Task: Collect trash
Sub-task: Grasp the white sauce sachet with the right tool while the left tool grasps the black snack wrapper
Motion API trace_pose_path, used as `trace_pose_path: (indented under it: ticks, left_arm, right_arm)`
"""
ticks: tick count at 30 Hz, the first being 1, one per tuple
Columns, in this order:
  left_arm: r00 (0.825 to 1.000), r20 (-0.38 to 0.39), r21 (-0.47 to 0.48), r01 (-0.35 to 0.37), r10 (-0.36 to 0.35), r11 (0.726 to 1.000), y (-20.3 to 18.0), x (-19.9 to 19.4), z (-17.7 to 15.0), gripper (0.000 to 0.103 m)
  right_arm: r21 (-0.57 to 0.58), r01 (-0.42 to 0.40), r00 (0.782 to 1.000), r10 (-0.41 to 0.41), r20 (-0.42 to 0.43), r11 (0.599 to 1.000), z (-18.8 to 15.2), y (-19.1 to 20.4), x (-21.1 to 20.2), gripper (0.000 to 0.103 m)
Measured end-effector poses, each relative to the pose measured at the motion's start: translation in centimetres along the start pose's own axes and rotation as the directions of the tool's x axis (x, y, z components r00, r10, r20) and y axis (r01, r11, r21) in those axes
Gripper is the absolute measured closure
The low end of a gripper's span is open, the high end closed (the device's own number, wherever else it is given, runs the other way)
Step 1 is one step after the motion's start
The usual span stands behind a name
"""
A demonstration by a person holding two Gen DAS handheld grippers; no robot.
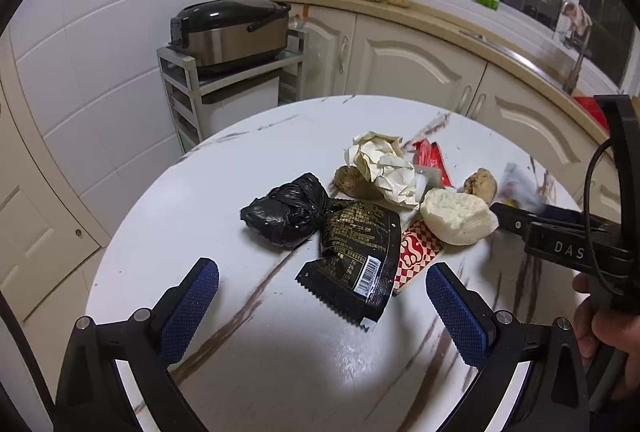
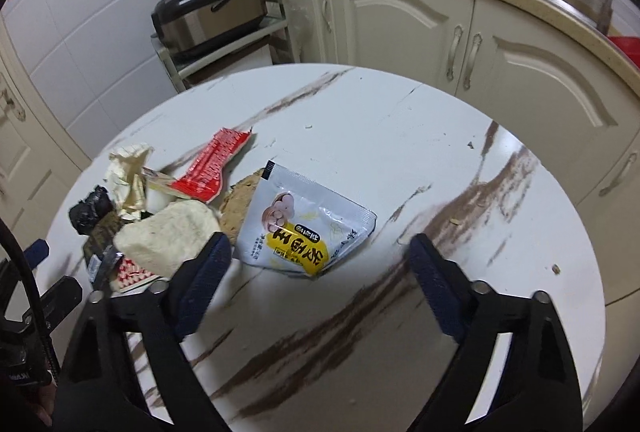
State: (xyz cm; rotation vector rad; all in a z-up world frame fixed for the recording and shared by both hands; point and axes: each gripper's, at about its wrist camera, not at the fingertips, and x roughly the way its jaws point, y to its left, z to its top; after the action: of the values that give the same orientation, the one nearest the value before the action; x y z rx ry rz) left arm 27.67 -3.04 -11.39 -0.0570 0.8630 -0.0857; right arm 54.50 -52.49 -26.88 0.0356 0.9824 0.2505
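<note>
White marbled table [image 1: 280, 352] carried a heap of trash near its far edge.
The left gripper [image 1: 322, 306] hung spread above a black wrapper [image 1: 356, 252]; the right gripper [image 2: 320, 260] stood spread and empty over a white pouch [image 2: 304, 224], beside a bun [image 2: 168, 236].

A round white table [image 1: 280, 332] with brown marble streaks carries a cluster of trash. On it lie a knotted black bag [image 1: 286, 210], a black wrapper [image 1: 356, 256], crumpled paper [image 1: 384, 164], a white bun [image 1: 456, 216], and a white-and-yellow packet [image 2: 304, 228].
</note>
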Motion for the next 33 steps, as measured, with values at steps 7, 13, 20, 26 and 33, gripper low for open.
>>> trace_pose_path:
  ticks: [7,13,20,26,33]
  left_arm:
    - [0.999,-0.032,-0.002,-0.002,0.002,1.000,-0.6,4.1,2.4,0.001]
    - [0.998,-0.048,0.014,0.045,-0.044,0.999,-0.8,6.4,3.1,0.043]
    - [0.992,-0.040,-0.020,0.123,-0.123,0.992,0.3,7.1,3.3,0.074]
    - [0.989,-0.022,-0.020,0.143,-0.143,0.990,1.8,5.3,1.2,0.080]
    - [0.990,0.031,0.007,0.135,-0.135,0.991,2.3,1.9,-1.1,0.081]
  right_arm:
    - [-0.052,-0.040,0.999,0.041,0.015,0.998,-0.3,0.5,0.0,0.067]
    - [-0.050,-0.087,0.996,0.088,0.021,0.995,-0.5,0.1,-0.6,0.087]
    - [-0.025,-0.102,0.994,0.103,0.021,0.994,-1.4,-0.8,-1.4,0.089]
    - [0.004,-0.127,0.991,0.127,0.034,0.992,-2.4,-1.8,-2.9,0.089]
    - [0.039,-0.159,0.986,0.157,0.058,0.986,-4.2,-2.9,-5.2,0.089]
